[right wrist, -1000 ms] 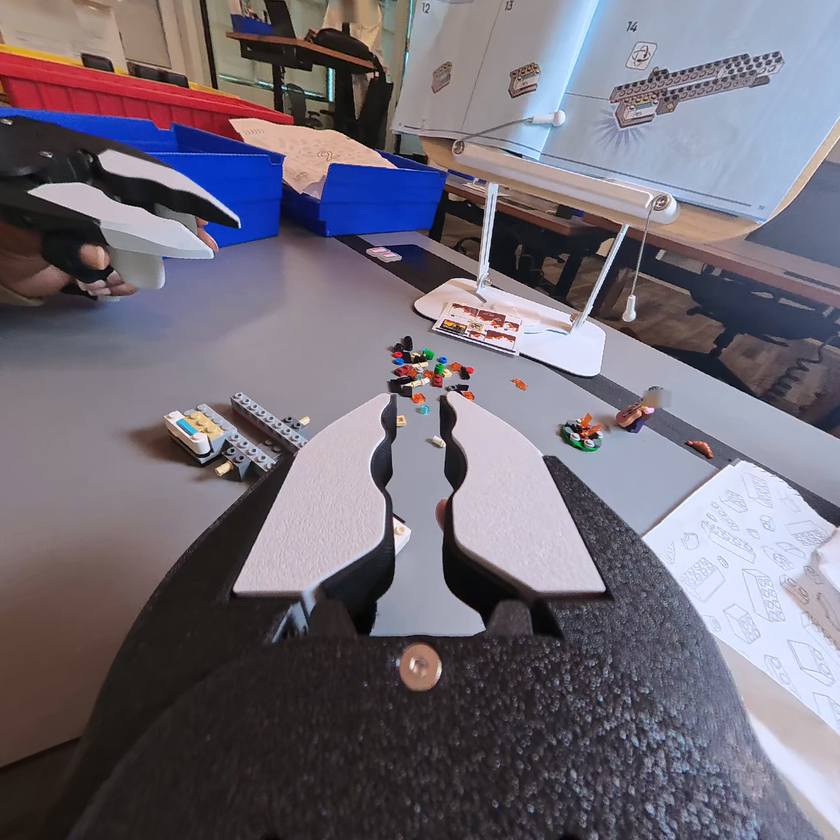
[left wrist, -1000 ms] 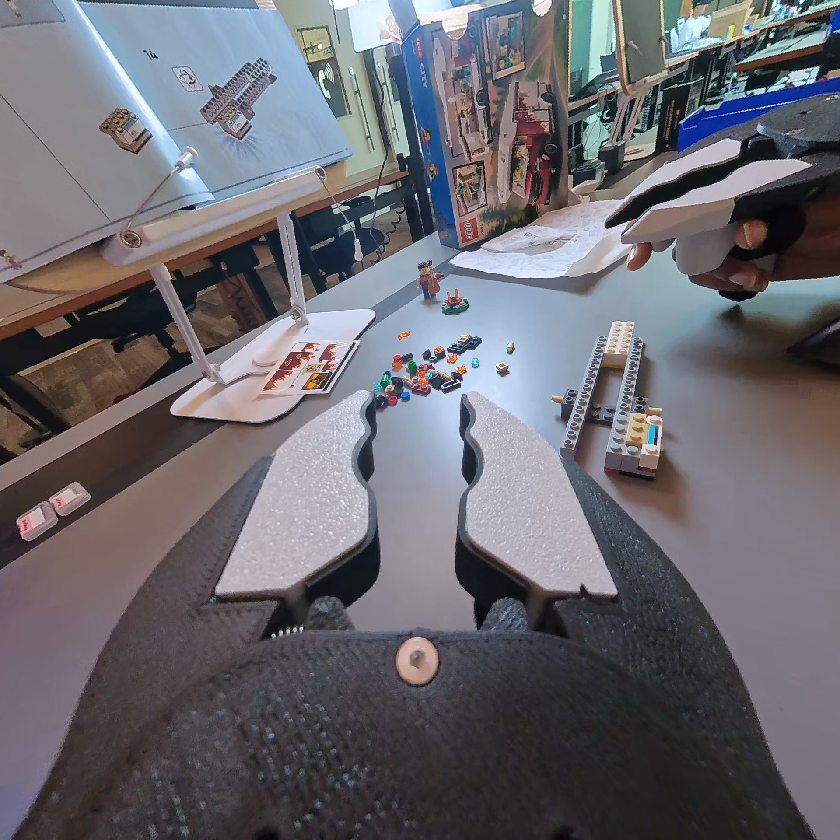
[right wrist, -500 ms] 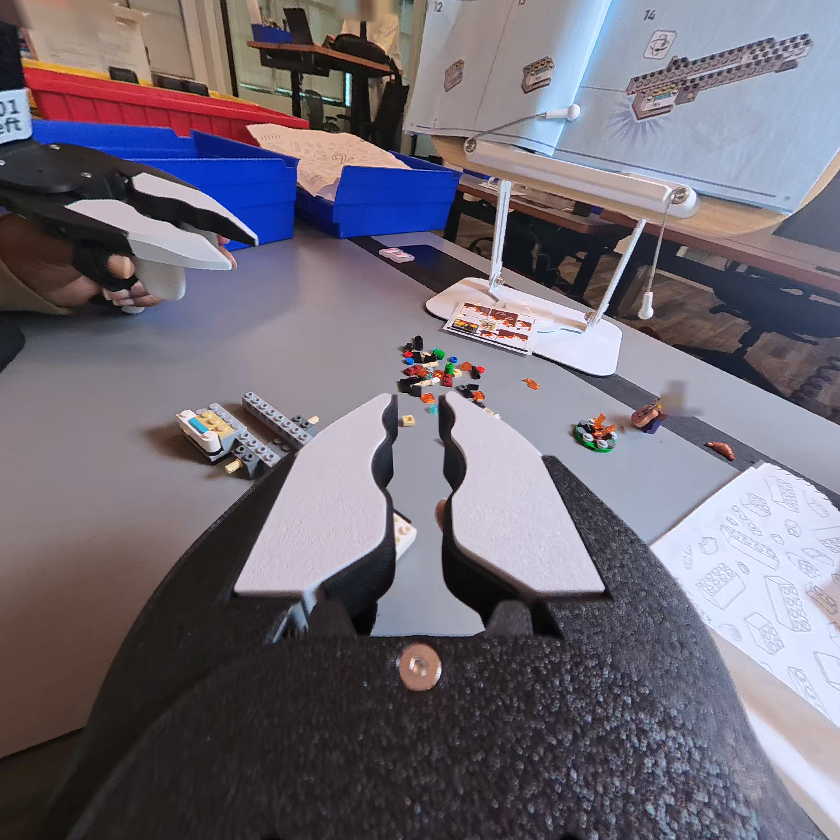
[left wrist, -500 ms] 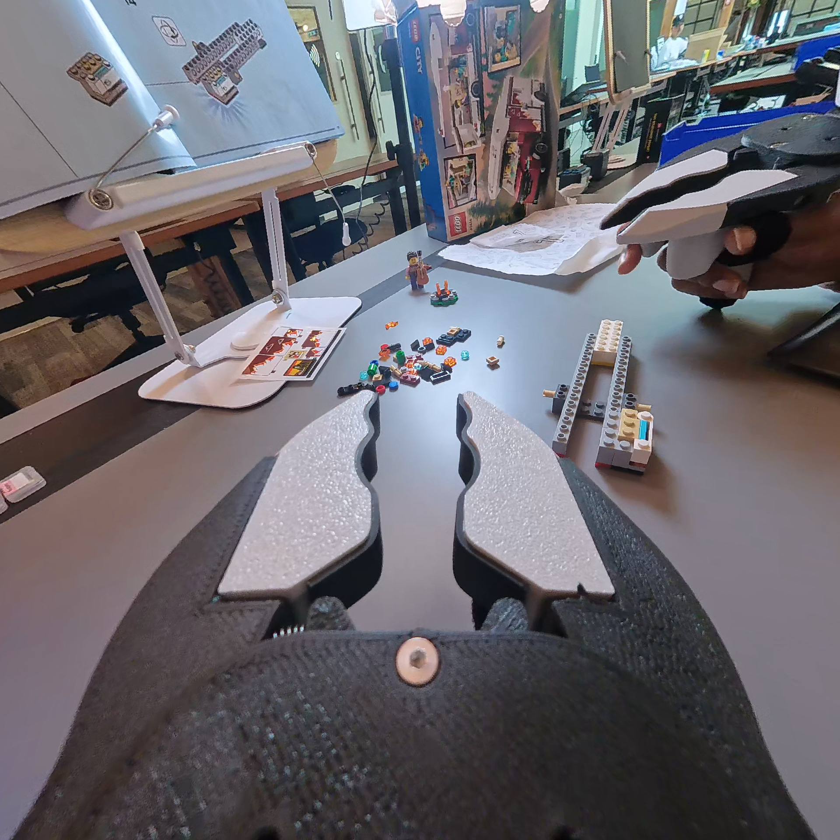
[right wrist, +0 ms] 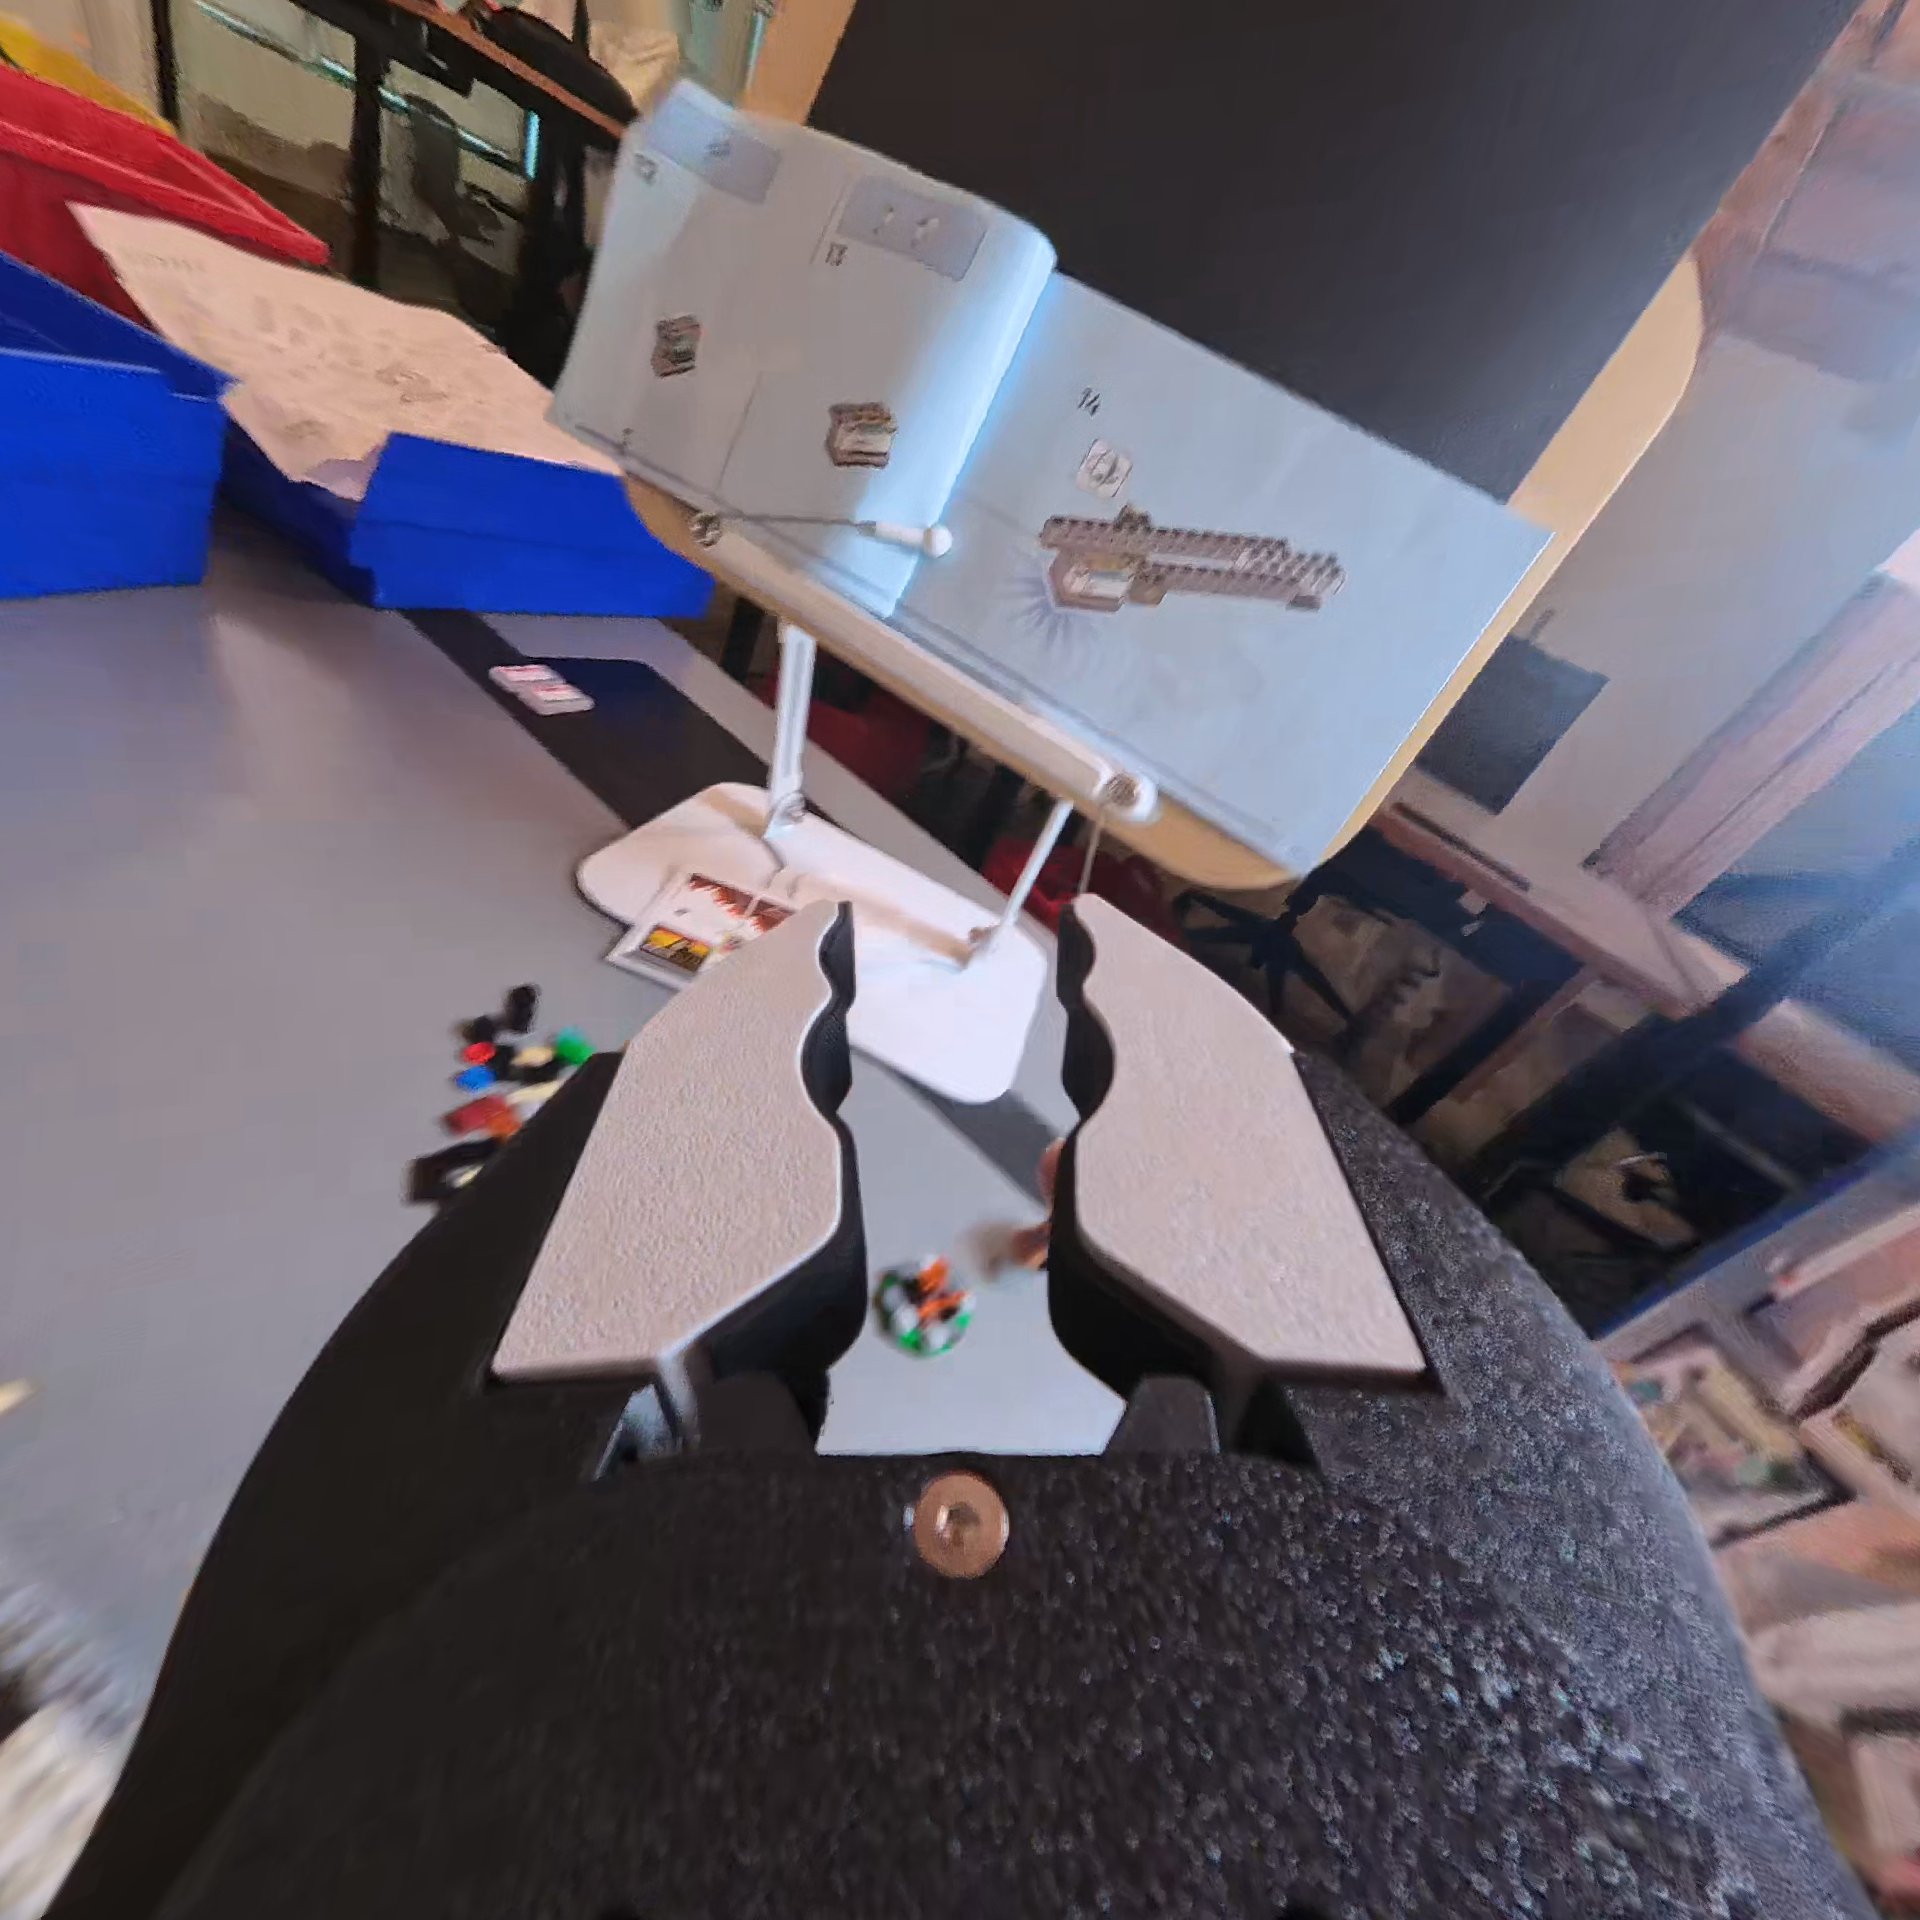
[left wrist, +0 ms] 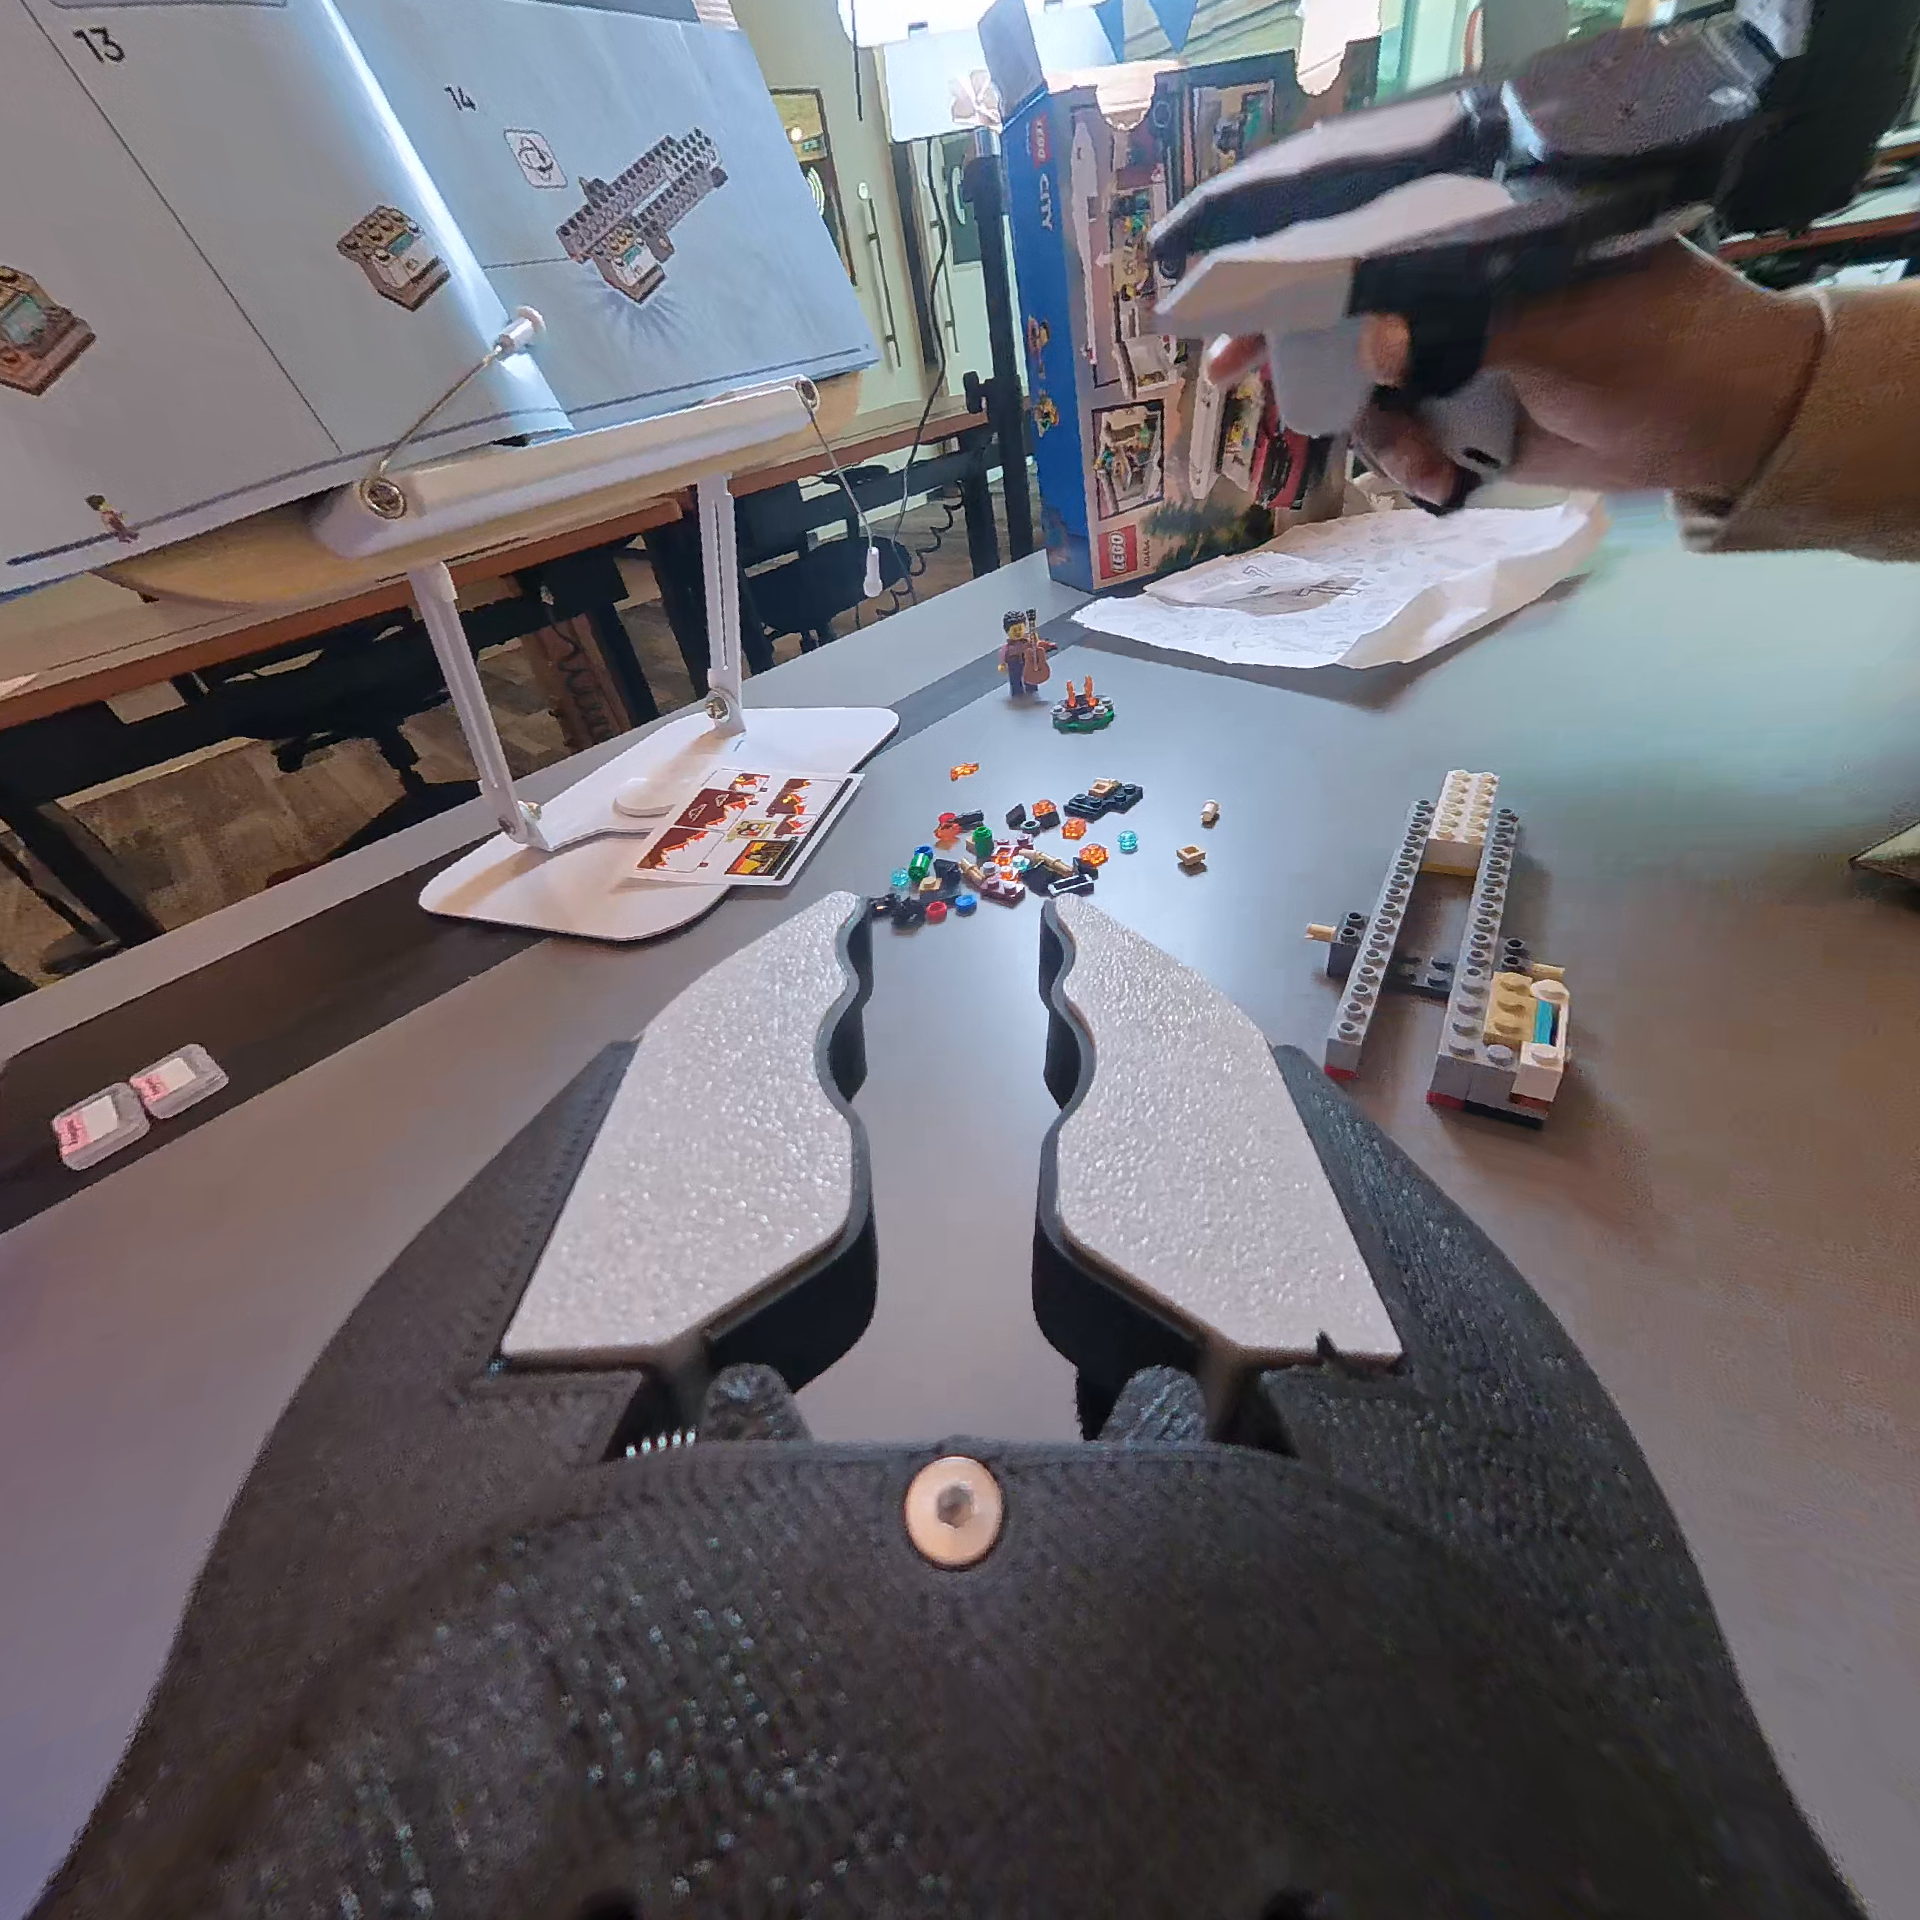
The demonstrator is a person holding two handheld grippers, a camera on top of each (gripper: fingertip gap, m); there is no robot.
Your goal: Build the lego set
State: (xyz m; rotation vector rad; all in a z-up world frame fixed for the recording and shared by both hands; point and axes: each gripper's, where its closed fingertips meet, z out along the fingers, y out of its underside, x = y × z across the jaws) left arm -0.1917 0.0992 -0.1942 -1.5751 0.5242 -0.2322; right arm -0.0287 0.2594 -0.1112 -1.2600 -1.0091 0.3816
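My left gripper (left wrist: 951,920) is open and empty, low over the grey table (left wrist: 1714,1299), just short of a pile of small loose pieces (left wrist: 997,852). The partial build (left wrist: 1444,935), two long grey beams with cream and white bricks, lies to its right. My right gripper (right wrist: 956,920) is open and empty, raised above the table and pointing at the open instruction booklet (right wrist: 1039,520). It also shows in the left wrist view (left wrist: 1162,278), blurred, high at the upper right. The loose pieces (right wrist: 509,1070) lie at its lower left.
The booklet (left wrist: 416,260) sits on a white stand (left wrist: 665,862) with a sticker sheet (left wrist: 748,831). A minifigure (left wrist: 1023,655) and a campfire piece (left wrist: 1083,712) stand behind the pile. The set box (left wrist: 1143,312), a paper bag (left wrist: 1351,592) and blue bins (right wrist: 468,520) edge the table. One gripper's finger ends stand about 25 cm off the other's.
My right gripper has lifted off the table, swung right toward the booklet and opened wider. My left gripper has stayed open, shifting only slightly.
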